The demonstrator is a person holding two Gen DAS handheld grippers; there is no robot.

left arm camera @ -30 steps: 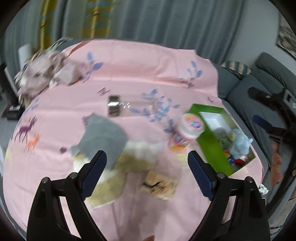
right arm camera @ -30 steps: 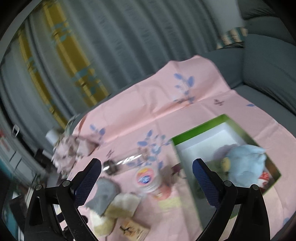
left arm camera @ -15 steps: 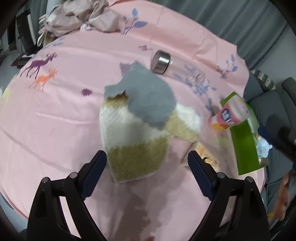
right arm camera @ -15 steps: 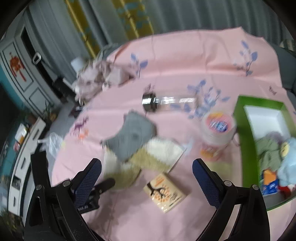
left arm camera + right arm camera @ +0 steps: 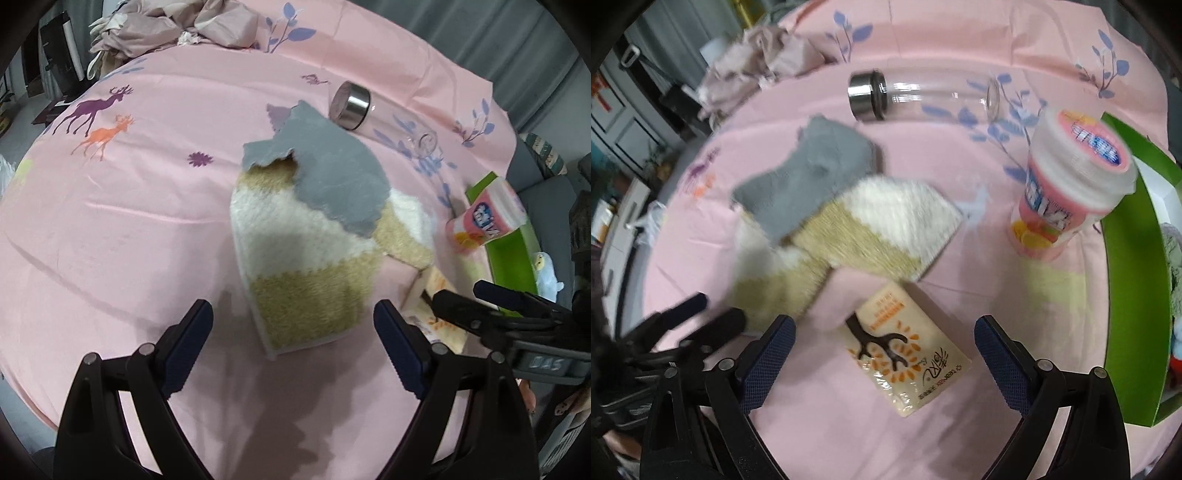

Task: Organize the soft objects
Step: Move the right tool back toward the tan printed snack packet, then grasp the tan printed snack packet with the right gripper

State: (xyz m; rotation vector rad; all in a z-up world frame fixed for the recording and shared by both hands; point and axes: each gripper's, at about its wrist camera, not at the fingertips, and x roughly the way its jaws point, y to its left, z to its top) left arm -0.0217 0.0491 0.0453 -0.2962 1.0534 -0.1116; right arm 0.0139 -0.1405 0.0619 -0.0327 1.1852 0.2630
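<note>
Both claws hang released over a pink cloth-covered counter [image 5: 110, 229] printed with deer and blue leaves: the left claw [image 5: 293, 345] spread just short of a tan-and-white fuzzy mat [image 5: 306, 266], the right claw [image 5: 884, 363] spread over a flat tissue packet [image 5: 905, 350], neither touching anything. A grey fuzzy cloth [image 5: 332, 173] lies partly on that mat and on a second tan-and-white mat [image 5: 886, 221], all three overlapping near the counter's middle. Beyond them a clear bottle [image 5: 923, 96] with a steel cap lies on its side. A pink lidded tub [image 5: 1067, 184] stands near the right edge, just beside a green box [image 5: 1130, 258] that holds a pale blue plush toy [image 5: 546, 273]. Crumpled fabric [image 5: 177, 26] sits at the far left edge. Grey curtains hang behind, and a grey sofa stands to the right. Bare cloth stretches wide along the near and left edges.
</note>
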